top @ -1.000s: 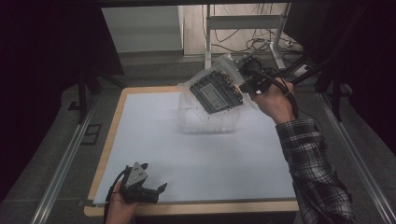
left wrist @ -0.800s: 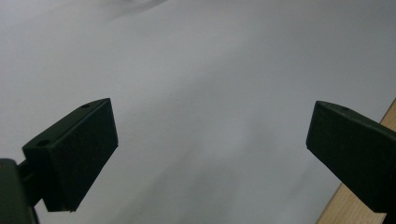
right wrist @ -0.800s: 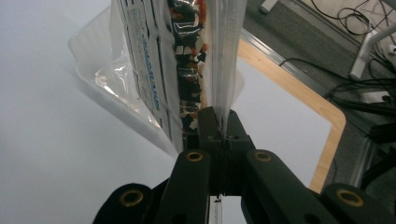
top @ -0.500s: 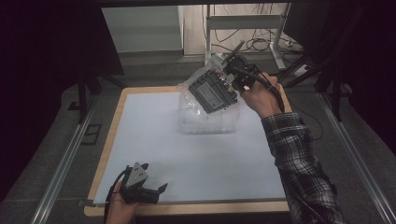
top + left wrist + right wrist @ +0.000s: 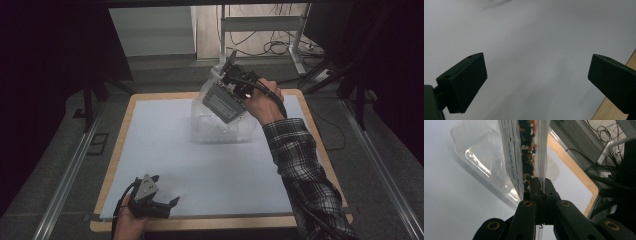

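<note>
My right gripper (image 5: 234, 76) is shut on the edge of a clear plastic bag (image 5: 224, 101) and holds it tilted above the back of the table. In the right gripper view the bag (image 5: 525, 150) hangs ahead of the shut right gripper (image 5: 540, 185), with small coloured pieces inside. A clear plastic container (image 5: 220, 131) stands on the white mat right under the bag, and it appears again as a clear tub (image 5: 484, 155) beyond the bag. My left gripper (image 5: 165, 190) rests open at the table's front left, nothing between its jaws (image 5: 536, 77).
A white mat (image 5: 165, 145) covers a wooden table board (image 5: 125, 125). The board's wooden edge (image 5: 604, 113) lies close beside the left gripper. Metal rails run along both sides, and cables and a stand leg (image 5: 295, 45) lie on the floor behind the table.
My right hand has moved left with the bag, bringing it more over the clear container. The left gripper has stayed put.
</note>
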